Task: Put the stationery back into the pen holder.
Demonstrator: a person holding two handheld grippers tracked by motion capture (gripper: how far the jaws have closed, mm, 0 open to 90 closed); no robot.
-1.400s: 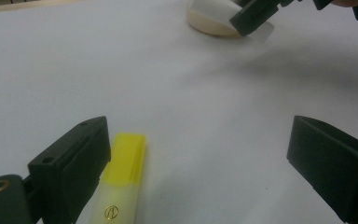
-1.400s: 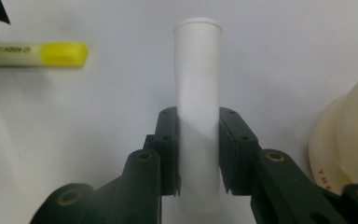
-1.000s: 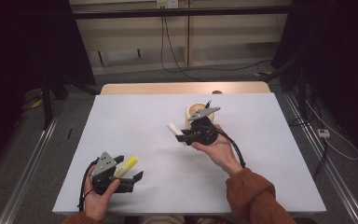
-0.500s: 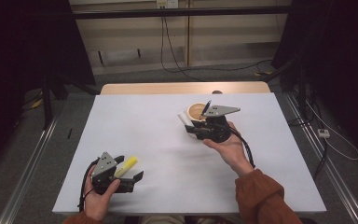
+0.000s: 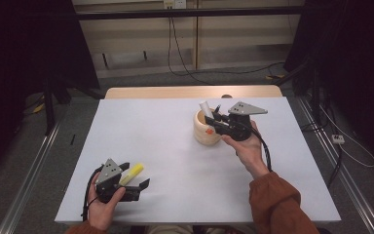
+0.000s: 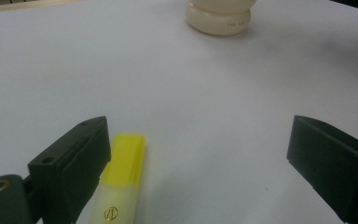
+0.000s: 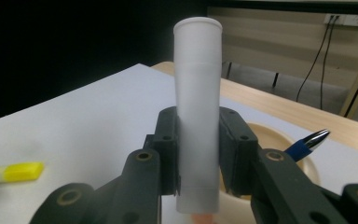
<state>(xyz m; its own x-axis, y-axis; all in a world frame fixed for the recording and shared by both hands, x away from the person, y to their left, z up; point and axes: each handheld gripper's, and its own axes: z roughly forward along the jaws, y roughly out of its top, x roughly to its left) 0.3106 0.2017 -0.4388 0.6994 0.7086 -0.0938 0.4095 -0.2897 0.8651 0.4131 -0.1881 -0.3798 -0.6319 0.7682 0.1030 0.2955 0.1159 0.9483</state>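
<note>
White tube point(image 7: 197, 116) (claw-pinched) hangs over cup rim point(image 7: 265, 130).

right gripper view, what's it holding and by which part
The right gripper holds a white tube upright, pinched on its lower half, over the cream cup.

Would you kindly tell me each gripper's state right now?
Left gripper: open, beside the yellow highlighter.
Right gripper: shut on the white tube.

Even overhead light brightens the white bench point(image 5: 175, 146), surroundings beyond it fall dark, shadows stay faint, and close-ups blur softly.
</note>
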